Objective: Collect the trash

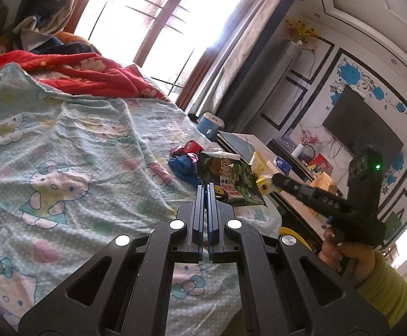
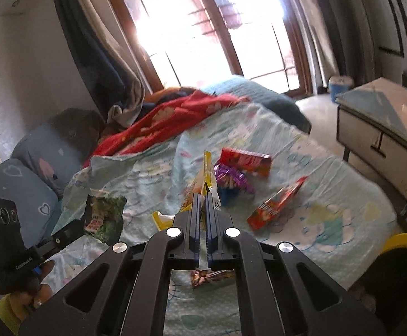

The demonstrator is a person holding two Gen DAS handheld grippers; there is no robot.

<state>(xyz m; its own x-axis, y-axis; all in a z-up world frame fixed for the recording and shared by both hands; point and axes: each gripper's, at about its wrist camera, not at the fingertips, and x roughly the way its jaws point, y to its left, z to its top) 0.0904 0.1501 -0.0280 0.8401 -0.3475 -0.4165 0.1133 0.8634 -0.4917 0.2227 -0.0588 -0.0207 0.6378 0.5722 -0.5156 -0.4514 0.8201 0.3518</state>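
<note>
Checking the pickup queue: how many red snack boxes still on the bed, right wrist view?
2. One red box lies behind the purple wrapper; the other red box lies tilted nearer the bed's right edge. More could hide behind the right gripper.

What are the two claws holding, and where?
Left claw pinches the green snack bag by its edge. Right claw pinches the yellow wrapper near its middle.

Only lettering I can make out is "DAS" on the black right gripper point(image 1: 265, 187). Print on the green snack bag point(image 1: 231, 179) is too blurry to read.
</note>
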